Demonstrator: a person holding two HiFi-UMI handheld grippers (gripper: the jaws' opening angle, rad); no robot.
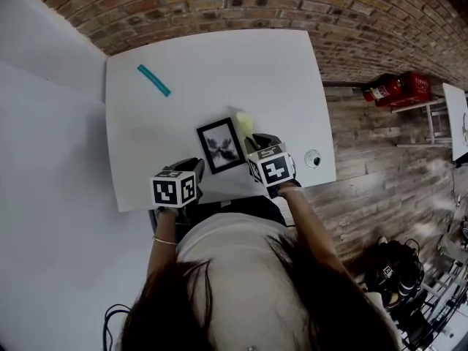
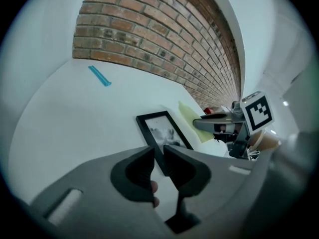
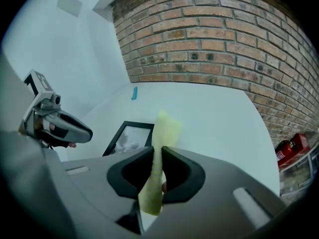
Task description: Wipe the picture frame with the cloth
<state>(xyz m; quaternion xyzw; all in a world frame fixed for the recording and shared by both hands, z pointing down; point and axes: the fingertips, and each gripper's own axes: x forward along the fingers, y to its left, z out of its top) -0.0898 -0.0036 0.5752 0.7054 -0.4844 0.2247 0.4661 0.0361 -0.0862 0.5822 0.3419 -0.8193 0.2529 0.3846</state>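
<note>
Looks like a studio or lab space: exposed red-brick wall, bare white rectangular surface, weathered wood-plank floor, red fire extinguisher by the wall, black cables and gear heaped on the floor.

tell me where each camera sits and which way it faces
Head view: on the person's head, looking steeply down at the white table; hair and both forearms show.
Left gripper view: rides the left gripper, looks along its parted jaws over the picture frame to the brick wall; a fingertip shows below.
Right gripper view: rides the right gripper, looks along jaws shut on the yellow cloth, toward that wall.
Shared: both gripper views show the picture frame and the other gripper.
</note>
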